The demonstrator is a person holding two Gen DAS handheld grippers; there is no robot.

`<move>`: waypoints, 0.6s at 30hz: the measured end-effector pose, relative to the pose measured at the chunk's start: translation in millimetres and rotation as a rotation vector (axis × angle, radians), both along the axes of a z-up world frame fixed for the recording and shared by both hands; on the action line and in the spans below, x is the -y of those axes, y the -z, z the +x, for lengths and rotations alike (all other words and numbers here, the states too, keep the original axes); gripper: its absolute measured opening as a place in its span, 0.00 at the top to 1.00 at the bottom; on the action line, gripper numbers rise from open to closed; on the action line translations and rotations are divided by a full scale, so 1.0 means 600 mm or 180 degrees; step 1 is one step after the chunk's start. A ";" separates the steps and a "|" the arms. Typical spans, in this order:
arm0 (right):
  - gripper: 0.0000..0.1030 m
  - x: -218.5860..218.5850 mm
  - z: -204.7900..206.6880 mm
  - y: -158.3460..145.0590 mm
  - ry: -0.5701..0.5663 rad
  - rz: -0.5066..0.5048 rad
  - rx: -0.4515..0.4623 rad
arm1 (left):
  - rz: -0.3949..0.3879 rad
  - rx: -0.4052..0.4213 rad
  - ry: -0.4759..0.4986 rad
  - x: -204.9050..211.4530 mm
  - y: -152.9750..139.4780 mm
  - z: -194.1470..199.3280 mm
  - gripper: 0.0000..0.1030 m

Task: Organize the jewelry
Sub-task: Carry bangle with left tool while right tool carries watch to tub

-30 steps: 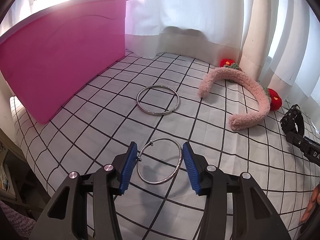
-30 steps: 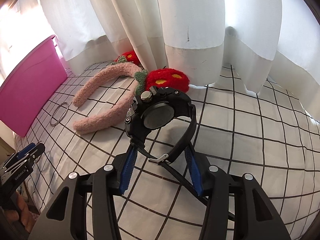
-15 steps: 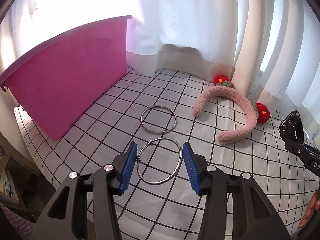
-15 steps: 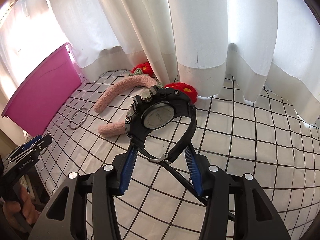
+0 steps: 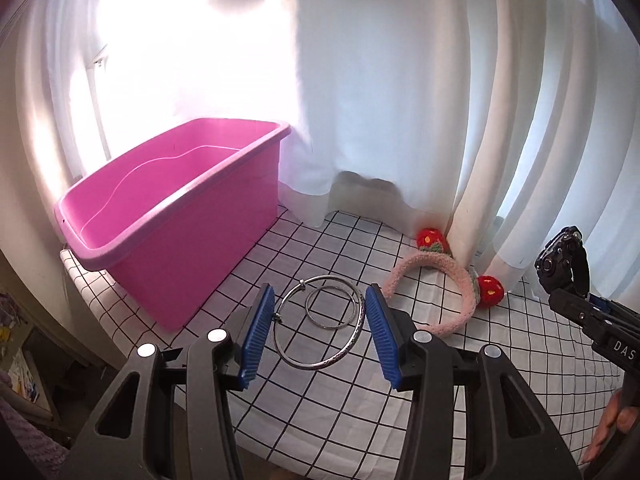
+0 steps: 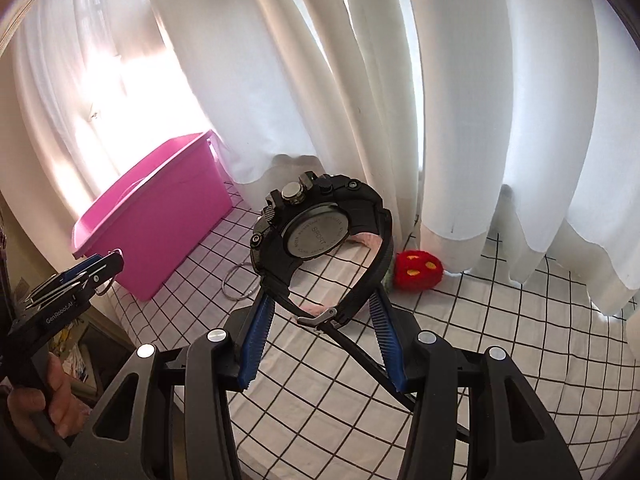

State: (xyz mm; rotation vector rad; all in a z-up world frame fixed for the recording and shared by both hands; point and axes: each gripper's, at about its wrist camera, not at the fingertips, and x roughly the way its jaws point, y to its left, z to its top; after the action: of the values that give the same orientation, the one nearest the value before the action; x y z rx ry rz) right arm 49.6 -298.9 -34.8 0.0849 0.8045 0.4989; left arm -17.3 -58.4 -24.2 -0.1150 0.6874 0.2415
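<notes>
White cloth ruled in a black grid (image 5: 320, 412) covers the desk, and sheer white curtains (image 5: 400, 100) hang along its far edge.

Nearest the lens in the left wrist view, the left tool (image 5: 320, 336) pinches a silver bangle (image 5: 320, 362) across its width between the blue pads (image 5: 256, 340), lifted clear of the cloth at lower centre of the frame. In the right wrist view the right tool (image 6: 322, 338) clamps the strap of a black sport watch (image 6: 312, 232), its case back turned to the camera and held up at centre frame.

Beyond the held bangle, a second silver bangle (image 5: 352, 322) lies flat on the cloth, seen through the first ring. To its right rests a pink fuzzy headband (image 5: 460, 292) with red strawberry ornaments (image 5: 491, 291), near the curtain hem.

Farthest, at left of the frame, stands the pink plastic bin (image 5: 192, 236). What shows of its inside is bare; its floor is mostly hidden by the near wall.

By my reading, nothing is stored yet: two pieces are lifted and on their way, while the second bangle and the headband wait on the desk.
</notes>
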 end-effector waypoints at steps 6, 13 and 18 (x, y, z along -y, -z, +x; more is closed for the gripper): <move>0.54 -0.072 0.011 -0.067 -0.0292 0.0062 0.0198 | -0.0008 0.0147 -0.0174 -0.047 -0.062 -0.016 0.55; 0.54 -0.182 0.041 -0.125 -0.0539 0.0175 0.0275 | -0.0008 0.0361 -0.0290 -0.142 -0.126 -0.004 0.55; 0.54 -0.294 0.072 -0.148 -0.0656 0.0187 0.0324 | 0.0022 0.0441 -0.0307 -0.235 -0.147 0.025 0.55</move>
State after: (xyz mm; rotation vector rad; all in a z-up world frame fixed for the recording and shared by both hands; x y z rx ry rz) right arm 92.7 -122.6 54.1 0.0304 0.7023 0.7163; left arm -2.0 82.3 64.0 -0.1569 0.5437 0.3254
